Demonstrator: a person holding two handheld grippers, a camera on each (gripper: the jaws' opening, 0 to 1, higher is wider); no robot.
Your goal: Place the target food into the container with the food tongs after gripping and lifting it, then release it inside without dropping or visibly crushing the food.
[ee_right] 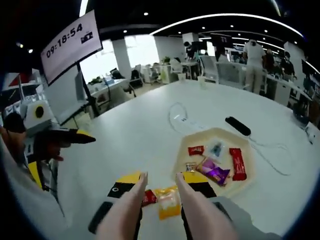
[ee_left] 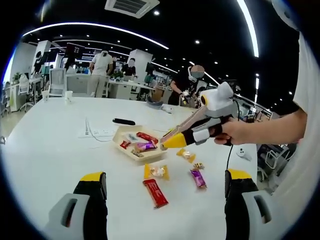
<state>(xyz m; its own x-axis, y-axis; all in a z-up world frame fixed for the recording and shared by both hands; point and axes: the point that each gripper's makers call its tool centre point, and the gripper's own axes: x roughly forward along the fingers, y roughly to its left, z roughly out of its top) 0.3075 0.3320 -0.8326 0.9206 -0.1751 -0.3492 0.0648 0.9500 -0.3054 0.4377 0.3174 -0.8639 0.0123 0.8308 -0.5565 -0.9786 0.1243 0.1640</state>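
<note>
A beige hexagonal tray point(ee_left: 131, 151) point(ee_right: 248, 150) on the white table holds several wrapped snacks, red and purple among them. Loose snacks lie in front of it: a yellow packet point(ee_left: 156, 171) point(ee_right: 168, 203), a red bar point(ee_left: 155, 193), a purple packet point(ee_left: 198, 178). My right gripper point(ee_right: 162, 181) point(ee_left: 175, 141) clasps beige food tongs point(ee_right: 128, 212). The tong tips stand apart just above the yellow packet, with nothing between them. My left gripper point(ee_left: 165, 176) is wide open over the near table, and the right gripper view has it at the left point(ee_right: 80, 137), held by a hand.
A black remote point(ee_left: 123, 121) point(ee_right: 237, 125) and a white power strip with cable point(ee_left: 97, 132) point(ee_right: 182, 120) lie beyond the tray. A small white device point(ee_left: 243, 153) sits at the right edge. Paper cups point(ee_left: 68, 95), desks and standing people are far behind.
</note>
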